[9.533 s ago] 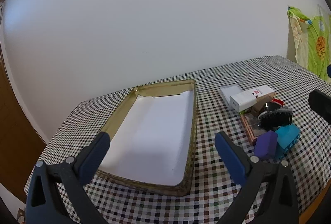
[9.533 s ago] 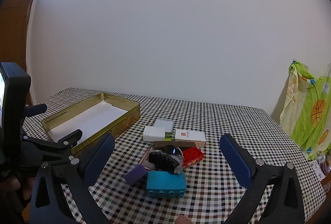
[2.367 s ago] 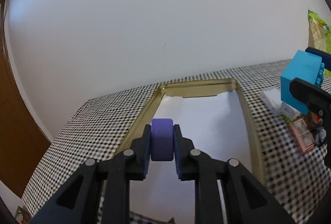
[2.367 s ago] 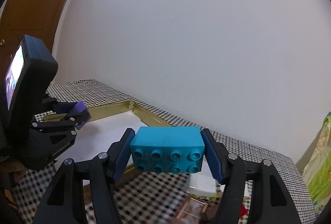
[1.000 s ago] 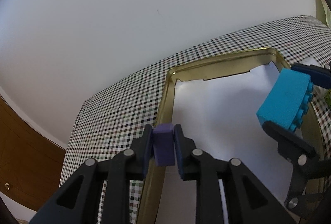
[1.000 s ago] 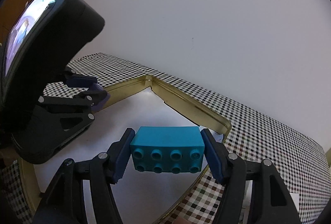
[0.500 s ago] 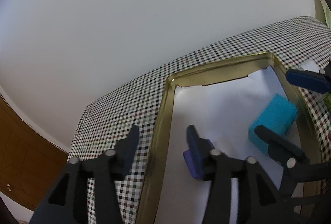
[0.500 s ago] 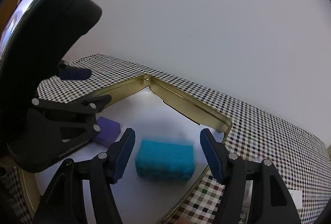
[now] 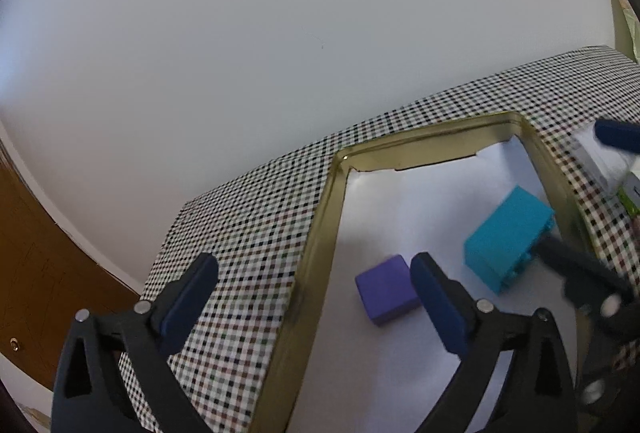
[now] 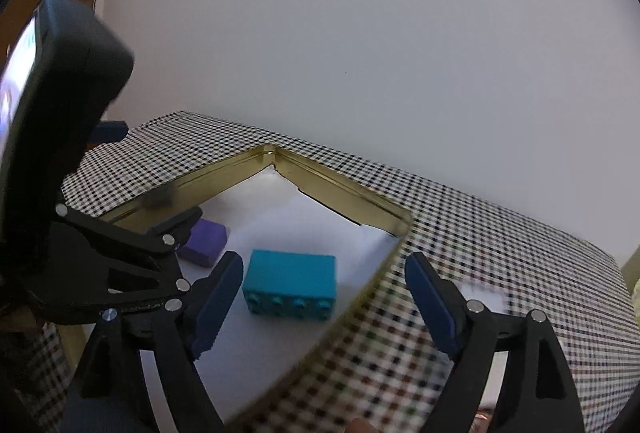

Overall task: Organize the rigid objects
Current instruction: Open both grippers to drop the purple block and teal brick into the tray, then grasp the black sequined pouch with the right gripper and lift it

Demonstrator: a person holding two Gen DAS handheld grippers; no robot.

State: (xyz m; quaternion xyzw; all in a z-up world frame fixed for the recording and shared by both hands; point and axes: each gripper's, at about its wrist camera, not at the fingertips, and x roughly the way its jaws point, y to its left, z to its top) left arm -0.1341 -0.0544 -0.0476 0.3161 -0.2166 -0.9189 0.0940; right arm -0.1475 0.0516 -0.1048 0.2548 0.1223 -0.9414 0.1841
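Purple block (image 9: 386, 293) and teal studded brick (image 9: 507, 243) lie apart, flat on white liner inside gold tray (image 9: 320, 233).

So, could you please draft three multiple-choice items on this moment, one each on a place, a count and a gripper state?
1. Where does the purple block lie?
A. on the checked tablecloth
B. inside the gold tray
C. on top of the teal brick

2. How many objects rest in the tray?
A. one
B. two
C. four

3. How stands the right gripper?
A. open and empty
B. shut on the brick
C. shut on the block

Answers: 1 B, it sits on the tray's white liner; 2 B, only the block and the teal brick are inside; 3 A, its jaws are spread with the brick lying free.
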